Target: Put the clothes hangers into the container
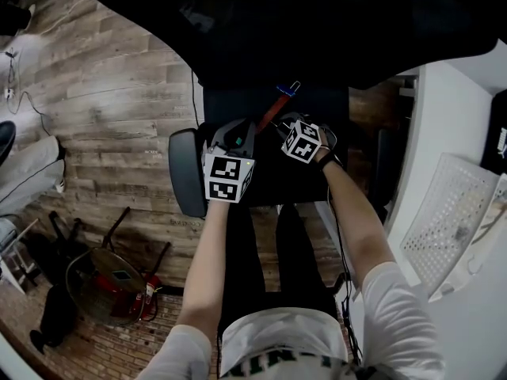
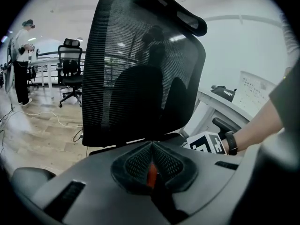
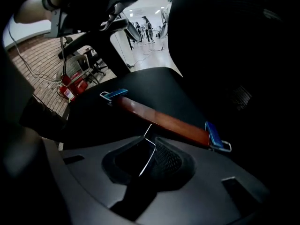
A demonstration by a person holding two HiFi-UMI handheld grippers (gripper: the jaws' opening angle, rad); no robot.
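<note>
A wooden clothes hanger (image 3: 161,118) with a blue clip at each end lies on the black seat of an office chair (image 1: 261,184). In the head view the hanger (image 1: 275,108) shows just beyond both grippers. Its thin metal hook (image 3: 148,150) runs back between the jaws of my right gripper (image 3: 146,158), which are closed on the wire. My left gripper (image 2: 151,170) is shut on a thin orange-red strip (image 2: 151,173); the rest of that piece is hidden. In the head view the left gripper (image 1: 238,137) sits beside the right gripper (image 1: 283,125) over the seat.
The chair's mesh backrest (image 2: 140,69) rises right in front of the left gripper, with an armrest (image 1: 186,172) at the left. A white desk holds a perforated white panel (image 1: 447,220) at the right. Red extinguishers (image 1: 131,295) stand on the wooden floor; a person (image 2: 21,60) stands far off.
</note>
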